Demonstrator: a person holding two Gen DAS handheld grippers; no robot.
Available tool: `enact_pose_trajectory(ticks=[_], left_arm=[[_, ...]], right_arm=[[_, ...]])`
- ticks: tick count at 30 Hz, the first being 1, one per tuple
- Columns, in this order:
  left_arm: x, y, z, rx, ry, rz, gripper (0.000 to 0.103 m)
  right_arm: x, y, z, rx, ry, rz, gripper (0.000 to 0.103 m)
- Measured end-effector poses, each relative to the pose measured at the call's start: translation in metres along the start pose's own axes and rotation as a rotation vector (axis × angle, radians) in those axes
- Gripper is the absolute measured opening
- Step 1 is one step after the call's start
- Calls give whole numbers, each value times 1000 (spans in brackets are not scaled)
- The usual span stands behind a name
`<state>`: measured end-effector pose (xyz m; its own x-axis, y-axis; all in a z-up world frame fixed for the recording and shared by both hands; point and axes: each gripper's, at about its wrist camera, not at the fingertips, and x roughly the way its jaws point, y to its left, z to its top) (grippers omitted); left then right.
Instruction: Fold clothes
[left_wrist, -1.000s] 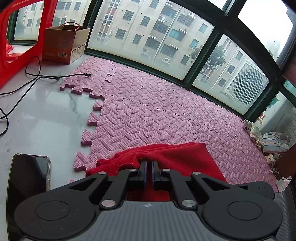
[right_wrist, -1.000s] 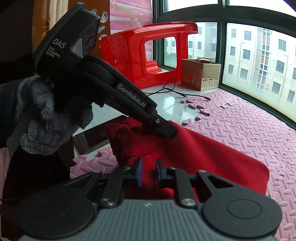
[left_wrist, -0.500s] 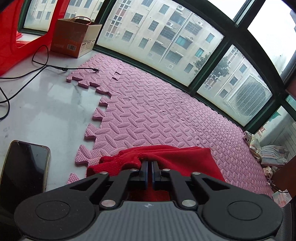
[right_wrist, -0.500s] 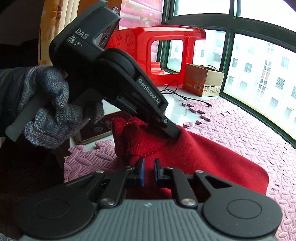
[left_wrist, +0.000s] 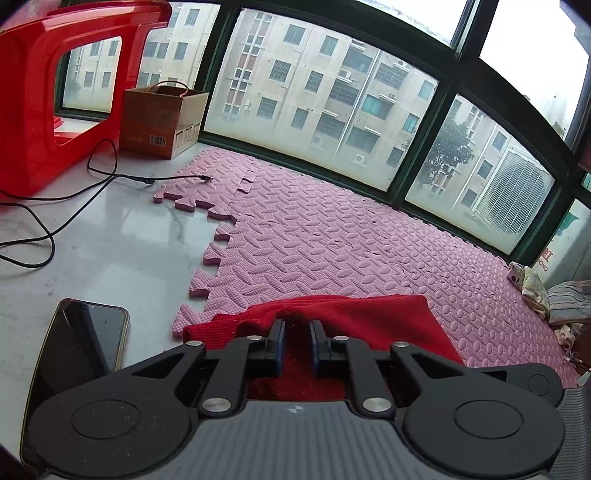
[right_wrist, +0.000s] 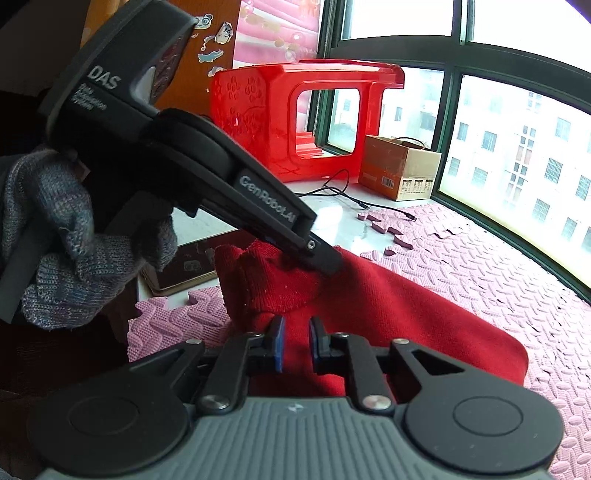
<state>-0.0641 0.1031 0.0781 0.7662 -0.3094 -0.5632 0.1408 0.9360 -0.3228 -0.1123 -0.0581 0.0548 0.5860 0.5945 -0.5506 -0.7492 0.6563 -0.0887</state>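
Observation:
A red knit garment (left_wrist: 388, 325) lies folded on the pink foam mat (left_wrist: 332, 240), close in front of me. My left gripper (left_wrist: 297, 328) stands slightly open, and a raised ridge of the cloth sits right at its fingertips. In the right wrist view, the left gripper (right_wrist: 327, 260) comes in from the left in a gloved hand (right_wrist: 66, 236), its tip resting on a bunched corner of the garment (right_wrist: 406, 325). My right gripper (right_wrist: 296, 325) hovers over the near edge of the cloth, its jaws a little apart with red fabric showing in the gap.
A phone (left_wrist: 81, 343) lies on the marble floor left of the mat. Further back are a red plastic stool (left_wrist: 33, 110), a cardboard box (left_wrist: 159, 122) and a black cable (left_wrist: 103, 181). Other clothes (left_wrist: 565, 299) are piled at the far right. Windows ring the mat.
The left gripper's fingers, pressed together before, have parted. The right gripper's gap has also widened since half a second ago. The left wrist view has swung to the left.

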Motion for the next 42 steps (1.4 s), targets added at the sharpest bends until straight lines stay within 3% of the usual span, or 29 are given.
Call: enact_pose_trajectory(ticks=[2, 7, 9, 16, 17, 20, 21, 28, 31, 37, 42], left_arm=[[-11, -3, -1, 0, -39, 19, 33], [-29, -1, -7, -40, -85, 53, 33], [-34, 1, -11, -51, -94, 74, 38], [-30, 13, -20, -104, -48, 113, 52], [-28, 15, -21, -114, -40, 111, 54], [-21, 24, -22, -156, -4, 107, 58], [-19, 27, -23, -171, 3, 100, 58], [-5, 38, -26, -226, 57, 78, 60], [0, 39, -27, -229, 70, 80, 70], [8, 37, -29, -215, 98, 72, 83], [14, 37, -31, -210, 102, 74, 81]], right_arm=[[-3, -6, 4, 27, -11, 4, 16], [-5, -23, 15, 87, -28, 3, 17], [-4, -35, 21, 119, -29, -10, 17], [13, -58, 30, 182, 0, -29, 17], [11, -58, 31, 178, -4, -26, 19], [2, -59, 31, 167, -15, -32, 38], [-4, -62, 31, 172, -23, -40, 39], [-29, -91, 14, 255, -6, -88, 45], [-38, -107, 1, 315, 7, -134, 53], [-38, -144, -36, 524, 71, -123, 55], [-32, -165, -58, 690, 56, -65, 56]])
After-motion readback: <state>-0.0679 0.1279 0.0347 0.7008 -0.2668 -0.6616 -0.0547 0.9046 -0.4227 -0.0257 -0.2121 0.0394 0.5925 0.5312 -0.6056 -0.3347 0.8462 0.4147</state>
